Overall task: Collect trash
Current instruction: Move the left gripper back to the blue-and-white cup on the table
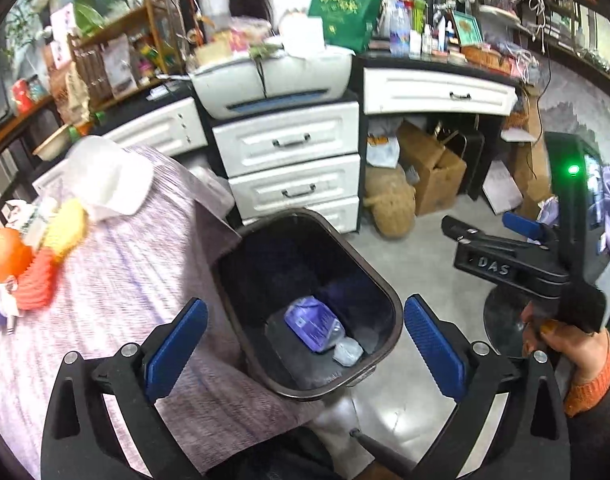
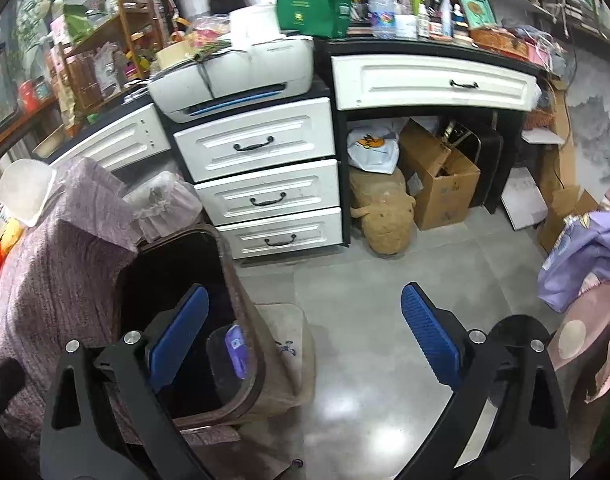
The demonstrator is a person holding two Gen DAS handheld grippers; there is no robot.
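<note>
Trash lying in the bin, both tools empty

A purple packet (image 1: 313, 323) is seen on the bin (image 1: 379, 286) floor; the left gripper (image 1: 305, 344) is held wide above it; the right gripper (image 2: 304, 338) is spread too, nothing gripped.

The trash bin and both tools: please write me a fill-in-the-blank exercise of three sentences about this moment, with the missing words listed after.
1. At the bottom of the dark trash bin lies a crumpled ____ packet beside a small clear wrapper.
2. Both the left tool and the right tool have their jaws ____, with nothing held.
3. The white cabinet behind the bin, under the printer, has ____ drawers, each with a dark handle.

Missing words: purple; open; three
</note>
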